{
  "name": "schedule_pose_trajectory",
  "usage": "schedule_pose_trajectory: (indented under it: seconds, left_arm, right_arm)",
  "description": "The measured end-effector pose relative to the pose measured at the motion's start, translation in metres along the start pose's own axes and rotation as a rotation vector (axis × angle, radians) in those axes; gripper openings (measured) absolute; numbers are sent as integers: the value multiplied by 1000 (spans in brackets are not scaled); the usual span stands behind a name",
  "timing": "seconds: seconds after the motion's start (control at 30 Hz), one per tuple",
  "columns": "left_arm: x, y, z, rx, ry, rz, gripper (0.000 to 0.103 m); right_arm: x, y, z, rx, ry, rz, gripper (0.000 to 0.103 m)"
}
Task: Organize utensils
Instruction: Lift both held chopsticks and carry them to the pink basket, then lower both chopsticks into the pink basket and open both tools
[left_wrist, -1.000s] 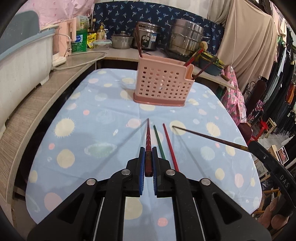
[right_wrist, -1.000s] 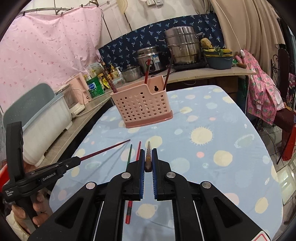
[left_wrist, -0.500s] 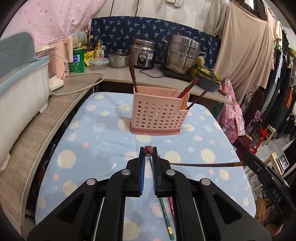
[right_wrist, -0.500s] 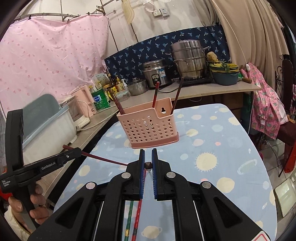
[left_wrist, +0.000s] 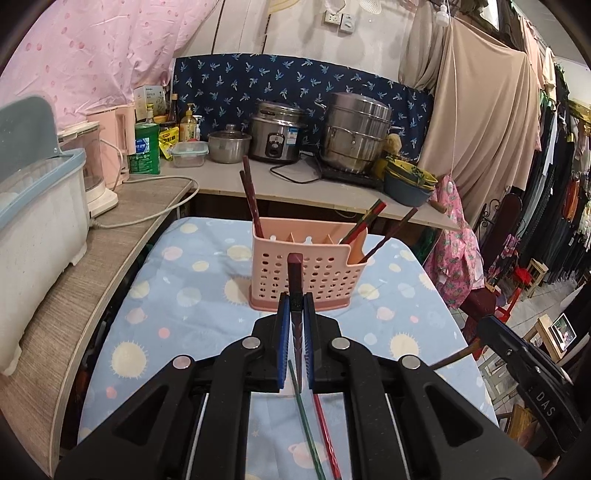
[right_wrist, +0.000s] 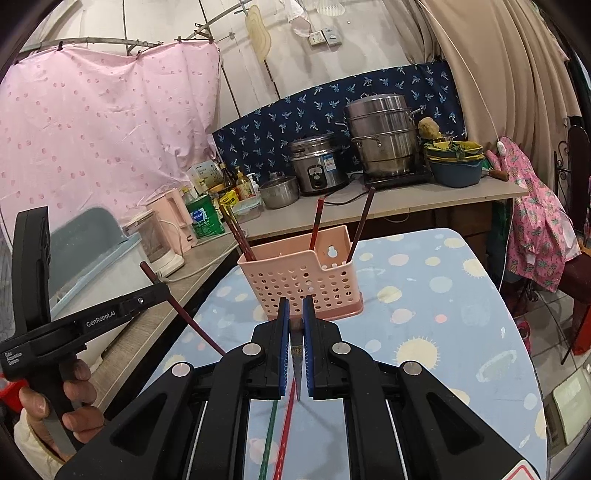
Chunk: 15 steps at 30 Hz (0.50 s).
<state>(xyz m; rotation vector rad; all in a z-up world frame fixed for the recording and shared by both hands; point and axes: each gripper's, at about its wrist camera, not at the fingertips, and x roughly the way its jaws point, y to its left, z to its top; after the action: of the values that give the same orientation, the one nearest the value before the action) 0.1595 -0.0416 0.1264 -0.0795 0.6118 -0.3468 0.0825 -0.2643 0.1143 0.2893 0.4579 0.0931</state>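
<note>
Left gripper (left_wrist: 294, 314) fingers pinch a dark red chopstick (left_wrist: 295, 273); right gripper (right_wrist: 295, 325) fingers pinch a brown chopstick (right_wrist: 296, 350). Pink utensil basket (left_wrist: 306, 273) sits at 12 o'clock on the tabletop (left_wrist: 177, 295), chopsticks in it. Green chopstick (left_wrist: 306, 424) and red chopstick (left_wrist: 327, 435) lie at 6 o'clock under the fingers.
</note>
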Motion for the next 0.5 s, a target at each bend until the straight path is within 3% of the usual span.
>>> schedule_pose_trajectory:
  seconds: [0.5]
  left_arm:
    - [-4,0,52,-8,-71,2,7]
  right_arm:
    - [6,5,55,-7,-72,37,7]
